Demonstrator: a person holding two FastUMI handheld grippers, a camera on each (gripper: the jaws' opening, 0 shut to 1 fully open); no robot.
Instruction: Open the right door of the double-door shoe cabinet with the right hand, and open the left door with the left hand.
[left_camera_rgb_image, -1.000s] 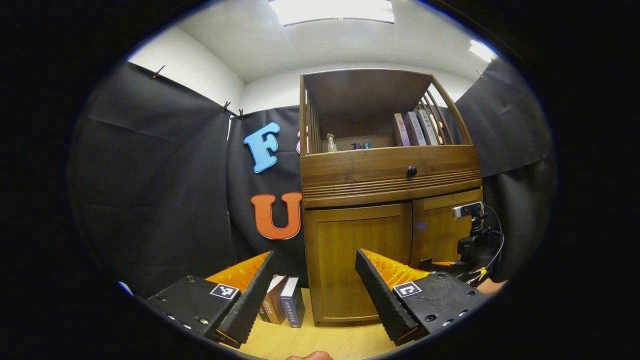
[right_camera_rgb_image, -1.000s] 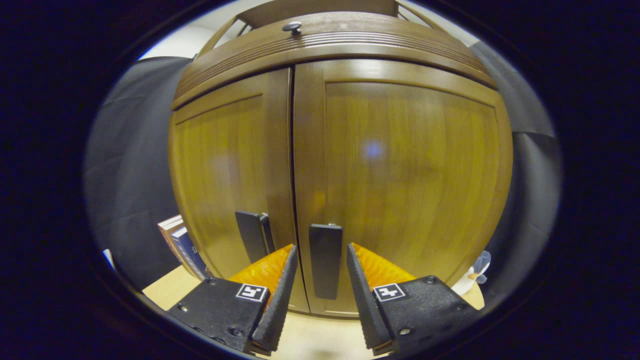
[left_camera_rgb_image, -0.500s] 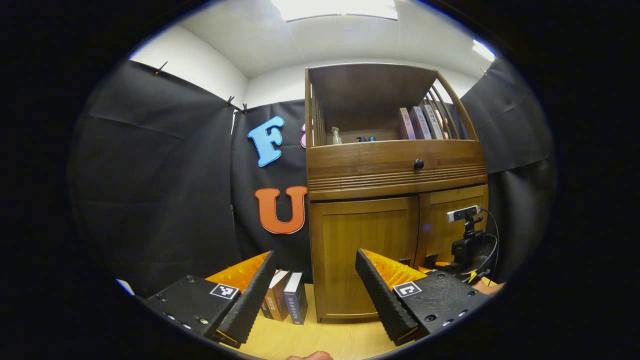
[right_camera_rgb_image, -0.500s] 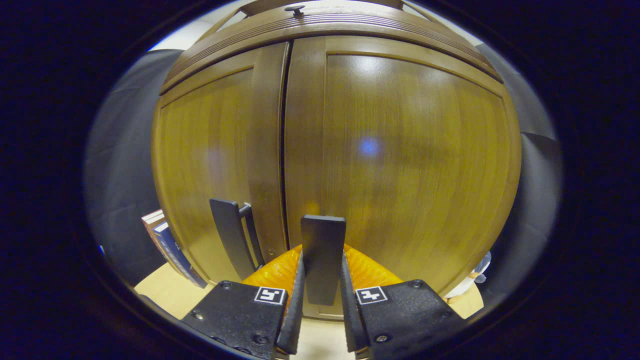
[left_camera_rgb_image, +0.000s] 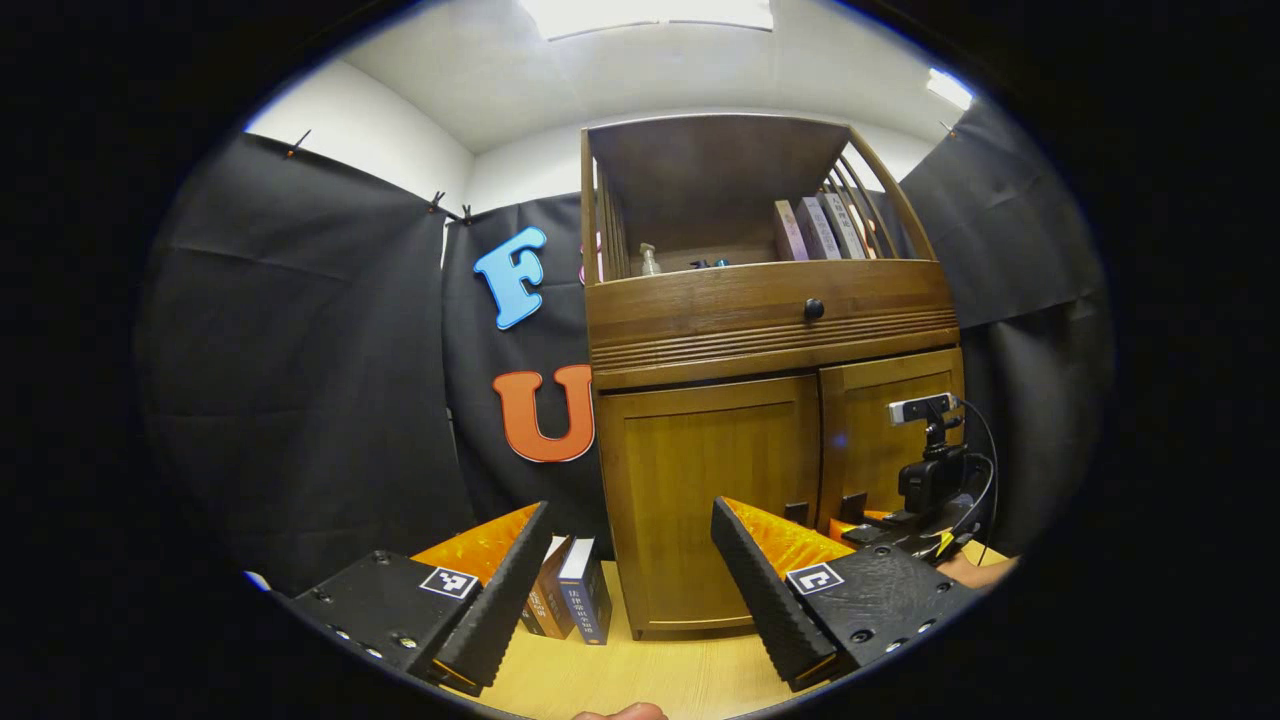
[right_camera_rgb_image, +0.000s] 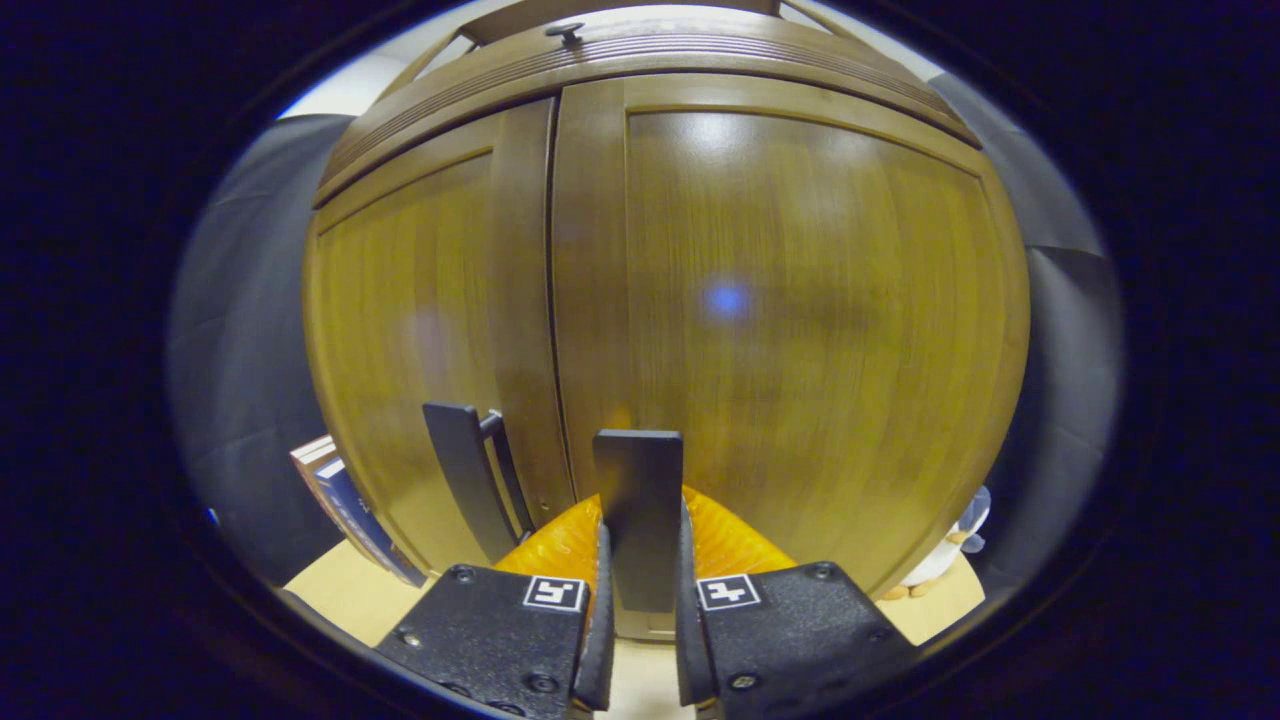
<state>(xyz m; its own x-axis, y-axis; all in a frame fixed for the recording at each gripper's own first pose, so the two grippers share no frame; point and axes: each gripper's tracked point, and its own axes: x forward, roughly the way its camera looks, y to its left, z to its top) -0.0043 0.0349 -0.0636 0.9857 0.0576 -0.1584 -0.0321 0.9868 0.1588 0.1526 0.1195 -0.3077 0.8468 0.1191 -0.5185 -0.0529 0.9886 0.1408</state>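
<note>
A wooden shoe cabinet (left_camera_rgb_image: 770, 330) stands ahead, with both lower doors closed. In the right gripper view the right door (right_camera_rgb_image: 800, 320) looms close, and my right gripper (right_camera_rgb_image: 640, 560) is shut on its dark upright handle (right_camera_rgb_image: 638, 500). The left door (right_camera_rgb_image: 420, 340) has its own dark handle (right_camera_rgb_image: 460, 480), which nothing touches. In the left gripper view my left gripper (left_camera_rgb_image: 625, 570) hangs open with nothing between its fingers, well back from the left door (left_camera_rgb_image: 715, 500). The right gripper (left_camera_rgb_image: 935, 490) shows there low at the right door (left_camera_rgb_image: 885, 430).
Two or three books (left_camera_rgb_image: 575, 600) stand on the wooden floor (left_camera_rgb_image: 640, 680) left of the cabinet. Bottles and books fill the open top shelf (left_camera_rgb_image: 740, 240) above a drawer with a dark knob (left_camera_rgb_image: 813, 309). Black cloth walls close in on both sides.
My right gripper moved in and closed on the right door's handle, which stood between open fingers a second ago. The left gripper drifted slightly and stayed open.
</note>
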